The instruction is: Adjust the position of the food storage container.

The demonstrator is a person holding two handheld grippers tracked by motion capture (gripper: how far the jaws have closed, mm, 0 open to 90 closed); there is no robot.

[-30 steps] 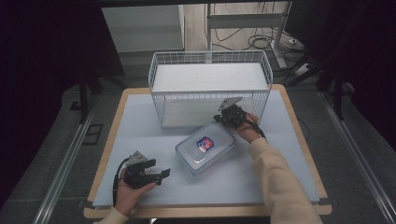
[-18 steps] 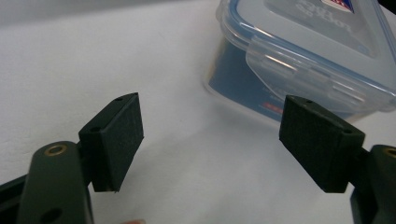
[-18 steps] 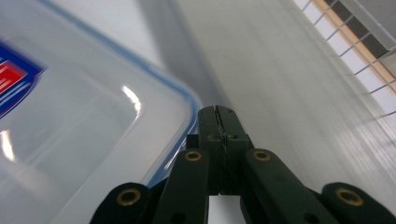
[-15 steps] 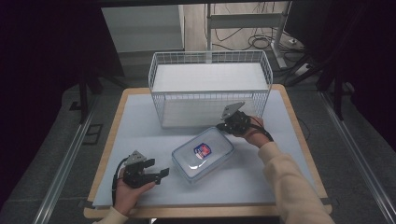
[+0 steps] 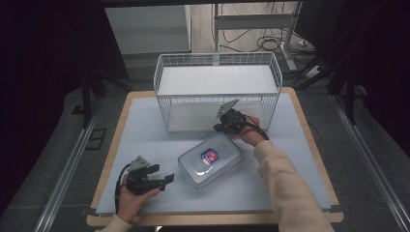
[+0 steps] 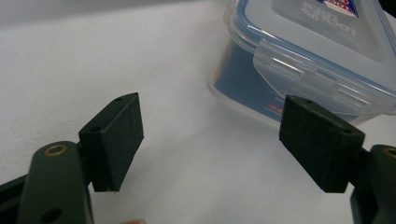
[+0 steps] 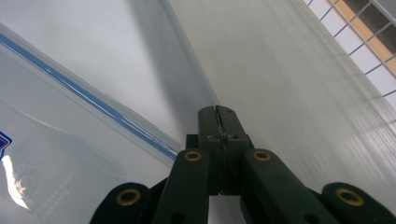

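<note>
Left tongs (image 6: 211, 140) are gaping toward the box (image 5: 210, 160), seemingly to grip; right tongs (image 7: 218, 116) are pressing together, empty.

I see a wooden table (image 5: 309, 145) with a pale blue-white mat (image 5: 145, 135) on grey carpet (image 5: 367, 159); dark curtains (image 5: 43, 58) close both sides, metal floor rails (image 5: 67, 169) flank it, and cables (image 5: 270, 43) lie behind near a white desk frame (image 5: 251, 21)
</note>
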